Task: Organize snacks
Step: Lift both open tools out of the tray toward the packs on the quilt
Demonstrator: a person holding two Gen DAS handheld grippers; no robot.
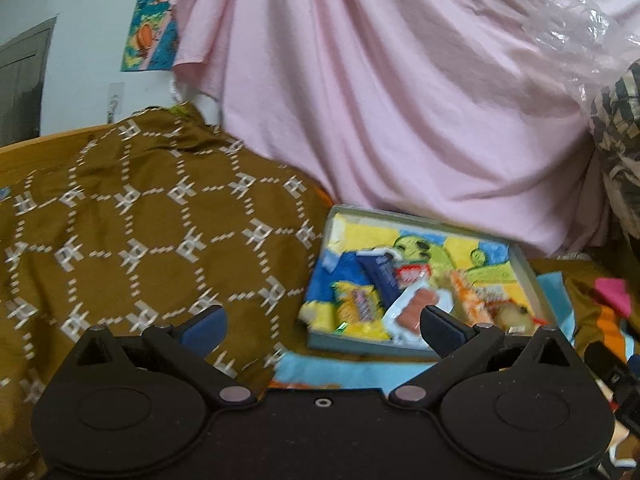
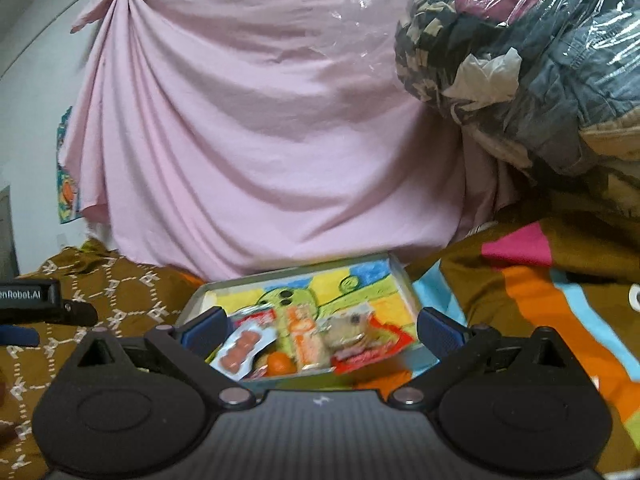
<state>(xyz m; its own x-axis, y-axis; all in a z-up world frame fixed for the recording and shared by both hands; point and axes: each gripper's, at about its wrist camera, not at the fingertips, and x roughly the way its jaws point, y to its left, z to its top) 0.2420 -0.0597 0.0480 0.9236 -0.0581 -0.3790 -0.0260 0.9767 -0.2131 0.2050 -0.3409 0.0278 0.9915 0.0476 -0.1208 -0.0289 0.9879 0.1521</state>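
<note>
Hovering level, both spread wide and empty, left hand-held gripper (image 1: 322, 322), right hand-held gripper (image 2: 320, 326), snack tray (image 2: 404, 280) ahead

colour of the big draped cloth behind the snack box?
Plain pale pink draped cloth, no pattern; clearest in the right wrist view.

pink sheet (image 2: 256, 128) draped over white wall (image 1: 80, 20); brown patterned bedspread (image 1: 132, 232).

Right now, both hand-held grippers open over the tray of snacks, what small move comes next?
Probably ease the right hand-held gripper down onto the sausage packet: it lies on top of the pile in the tray, nearest its open jaws, which hold nothing.
</note>
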